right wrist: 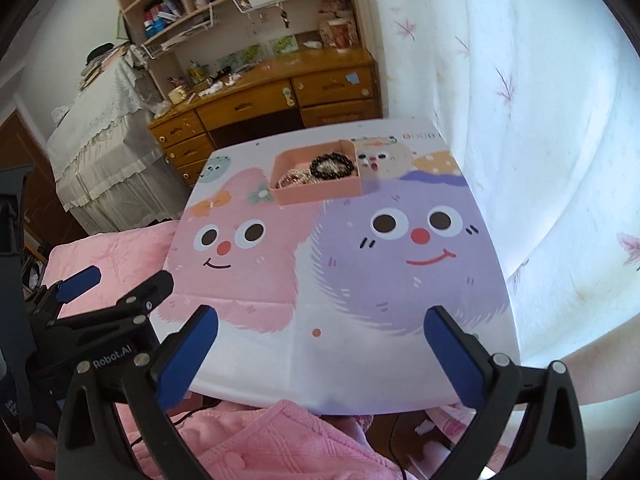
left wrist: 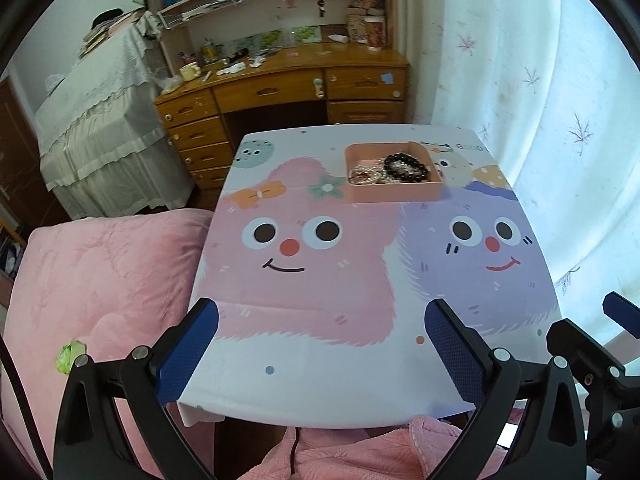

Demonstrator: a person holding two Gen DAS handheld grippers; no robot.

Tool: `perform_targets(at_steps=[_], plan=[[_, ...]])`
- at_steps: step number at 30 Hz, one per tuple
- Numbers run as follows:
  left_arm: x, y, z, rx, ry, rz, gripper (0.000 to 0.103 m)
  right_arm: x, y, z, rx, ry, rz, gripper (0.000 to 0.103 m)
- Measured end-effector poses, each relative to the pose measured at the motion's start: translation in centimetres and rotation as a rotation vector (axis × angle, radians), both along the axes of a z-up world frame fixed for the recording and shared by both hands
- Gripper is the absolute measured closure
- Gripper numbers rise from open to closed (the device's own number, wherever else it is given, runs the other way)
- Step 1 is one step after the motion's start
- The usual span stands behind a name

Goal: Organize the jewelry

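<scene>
A pink tray stands at the far side of the small table with the cartoon cover. In it lie a black bead bracelet and pearl jewelry. The tray also shows in the right wrist view with the black bracelet and pearls. My left gripper is open and empty over the table's near edge. My right gripper is open and empty, also at the near edge. The left gripper shows at the left of the right wrist view.
A wooden desk with drawers and cluttered shelves stands beyond the table. A pink quilt lies to the left. A white curtain hangs on the right. A lace-covered piece of furniture stands at the far left.
</scene>
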State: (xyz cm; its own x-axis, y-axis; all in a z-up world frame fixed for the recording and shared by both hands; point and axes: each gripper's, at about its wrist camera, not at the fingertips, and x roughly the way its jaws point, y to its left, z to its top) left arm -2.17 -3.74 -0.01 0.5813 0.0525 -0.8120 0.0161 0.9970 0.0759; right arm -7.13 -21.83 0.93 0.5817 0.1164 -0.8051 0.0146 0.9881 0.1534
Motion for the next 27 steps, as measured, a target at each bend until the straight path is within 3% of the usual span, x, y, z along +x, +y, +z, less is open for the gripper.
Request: perform_targets(at_steps=[8,27], plan=[[-0.9,0.5,0.0,0.008,-0.007,0.012,0.001,0.0,1.8,-0.3,-0.043,0.0,0.056,0.0],[-1.3,0.0,-0.3,-0.005,0.006,-0.015,0.001,-0.6,1.3,-0.5,-0.035,0.013,0.036,0.0]])
